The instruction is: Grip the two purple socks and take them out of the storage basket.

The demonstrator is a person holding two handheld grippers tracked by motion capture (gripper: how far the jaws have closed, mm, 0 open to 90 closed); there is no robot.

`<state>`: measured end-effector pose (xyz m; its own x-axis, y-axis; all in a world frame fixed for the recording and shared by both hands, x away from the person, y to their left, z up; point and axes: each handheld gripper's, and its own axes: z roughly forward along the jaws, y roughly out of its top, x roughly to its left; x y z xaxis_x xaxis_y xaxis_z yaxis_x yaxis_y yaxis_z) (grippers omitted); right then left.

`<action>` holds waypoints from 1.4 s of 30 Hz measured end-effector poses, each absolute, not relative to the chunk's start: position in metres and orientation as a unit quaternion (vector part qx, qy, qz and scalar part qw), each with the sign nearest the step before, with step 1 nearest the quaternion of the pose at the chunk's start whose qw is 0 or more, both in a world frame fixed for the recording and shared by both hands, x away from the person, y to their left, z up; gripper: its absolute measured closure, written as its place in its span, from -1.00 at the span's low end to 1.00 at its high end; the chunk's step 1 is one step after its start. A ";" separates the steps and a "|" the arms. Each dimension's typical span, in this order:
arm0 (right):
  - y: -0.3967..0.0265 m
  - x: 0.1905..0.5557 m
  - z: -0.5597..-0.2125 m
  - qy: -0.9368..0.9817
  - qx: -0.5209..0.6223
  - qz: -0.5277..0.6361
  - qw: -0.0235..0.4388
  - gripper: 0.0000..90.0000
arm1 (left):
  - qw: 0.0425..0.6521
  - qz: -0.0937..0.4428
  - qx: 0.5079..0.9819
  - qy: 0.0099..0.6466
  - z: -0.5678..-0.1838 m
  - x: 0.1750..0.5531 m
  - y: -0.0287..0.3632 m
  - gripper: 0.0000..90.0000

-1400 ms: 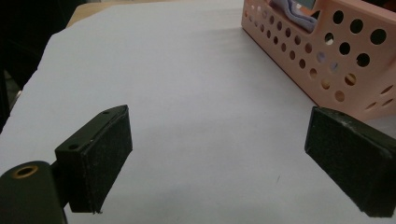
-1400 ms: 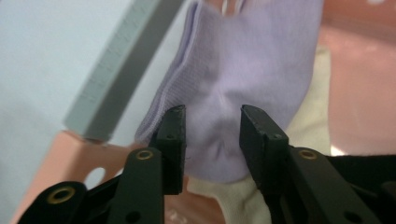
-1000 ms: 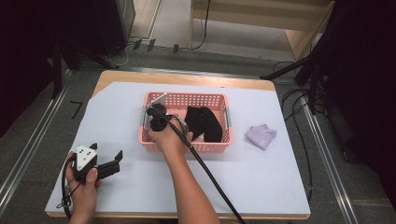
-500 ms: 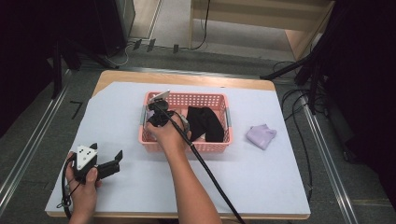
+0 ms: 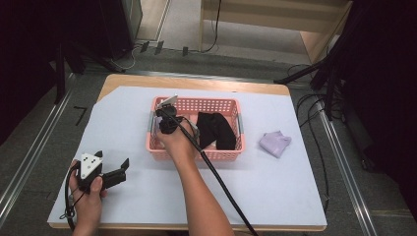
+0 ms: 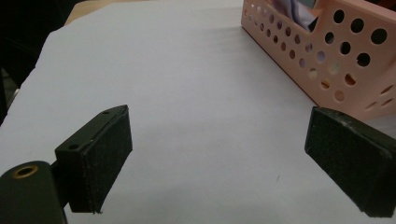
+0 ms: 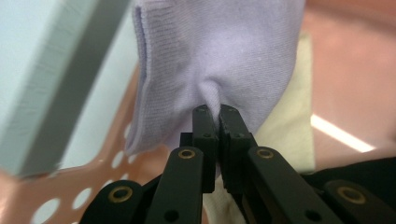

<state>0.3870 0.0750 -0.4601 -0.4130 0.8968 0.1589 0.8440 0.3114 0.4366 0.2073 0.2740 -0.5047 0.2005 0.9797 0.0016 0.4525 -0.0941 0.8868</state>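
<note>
A pink perforated basket [image 5: 196,102] stands mid-table. My right gripper [image 5: 166,117] is down inside its left half, shut on a lavender sock [image 7: 219,46]; the jaws [image 7: 218,116] pinch a fold of the fabric, and the sock hangs against the basket wall [image 7: 116,186]. A black garment [image 5: 216,130] lies in the basket's right half. A second lavender sock [image 5: 275,142] lies on the table right of the basket. My left gripper [image 5: 110,160] rests at the front left of the table, open with nothing between its pads [image 6: 219,158], facing the basket [image 6: 336,51].
White paper [image 5: 275,191] covers the wooden table. A pale cream cloth [image 7: 289,116] lies under the sock in the basket. The right gripper's cable [image 5: 221,187] trails back over the table toward the front edge. Stands and cables crowd the floor on the right.
The right hand has shifted slightly toward the basket's far left corner. The left gripper has stayed put.
</note>
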 end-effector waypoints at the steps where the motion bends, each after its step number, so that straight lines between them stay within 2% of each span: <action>1: 0.073 0.386 -0.459 0.805 0.537 0.244 0.063 0.94 | 0.401 0.328 0.663 0.541 -0.505 0.207 0.274 -0.82; 10: 0.049 0.373 -0.442 0.767 0.515 0.364 0.123 0.94 | 0.403 0.328 0.660 0.543 -0.505 0.208 0.274 -0.82; 16: 0.036 0.361 -0.431 0.754 0.460 0.429 0.190 0.95 | 0.403 0.327 0.659 0.544 -0.505 0.208 0.274 -0.82; 22: 0.023 0.354 -0.421 0.736 0.429 0.472 0.227 0.95 | 0.403 0.327 0.660 0.543 -0.505 0.208 0.274 -0.82; 42: -0.046 0.342 -0.404 0.673 0.428 0.524 0.300 0.95 | 0.402 0.328 0.660 0.544 -0.505 0.208 0.274 -0.82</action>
